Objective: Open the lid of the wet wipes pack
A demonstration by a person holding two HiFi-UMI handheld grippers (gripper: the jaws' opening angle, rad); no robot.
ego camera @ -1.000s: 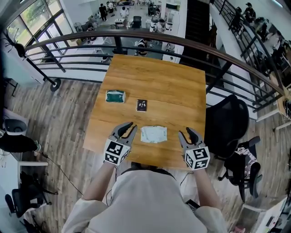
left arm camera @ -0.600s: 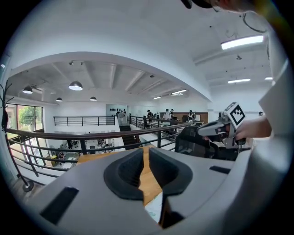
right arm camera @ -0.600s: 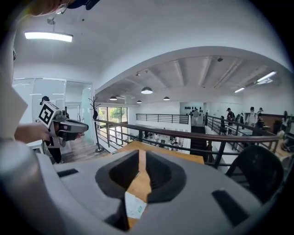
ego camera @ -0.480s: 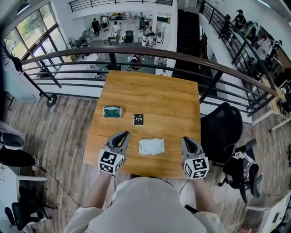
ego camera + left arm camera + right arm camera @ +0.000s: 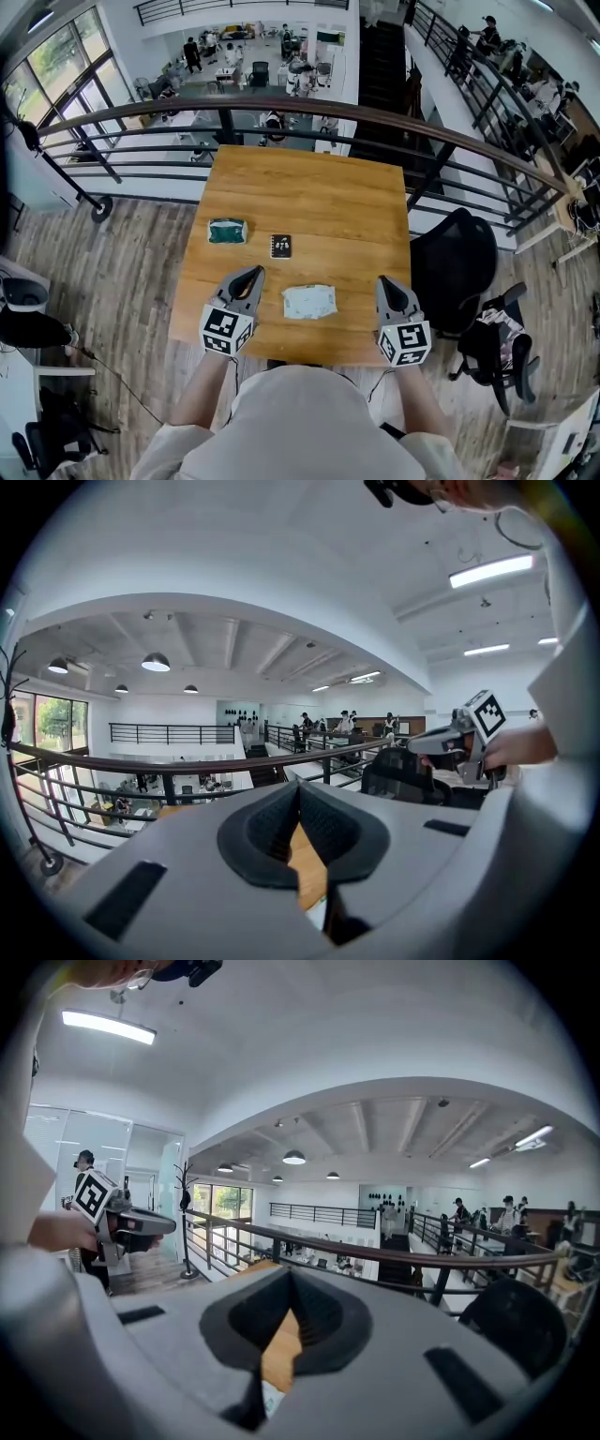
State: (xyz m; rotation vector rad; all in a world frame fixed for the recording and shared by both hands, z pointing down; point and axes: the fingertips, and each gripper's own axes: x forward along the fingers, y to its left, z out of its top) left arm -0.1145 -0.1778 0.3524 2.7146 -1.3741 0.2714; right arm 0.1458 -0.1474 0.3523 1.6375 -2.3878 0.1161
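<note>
Wet wipes pack (image 5: 309, 301) flat on wooden table (image 5: 309, 192), lower centre of frame, between grippers, touched by neither. Left gripper (image 5: 252, 274), right gripper (image 5: 385, 281): jaws just closed together, nothing between. Green packet (image 5: 226, 231), small black card (image 5: 280, 246) above, left of centre.

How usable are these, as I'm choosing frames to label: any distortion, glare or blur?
Head view: evenly lit, sharp, though the railing bows and the wet wipes pack looks small. Left gripper view: strong fisheye, black corners, bright ceiling light. Right gripper view: likewise.
</note>
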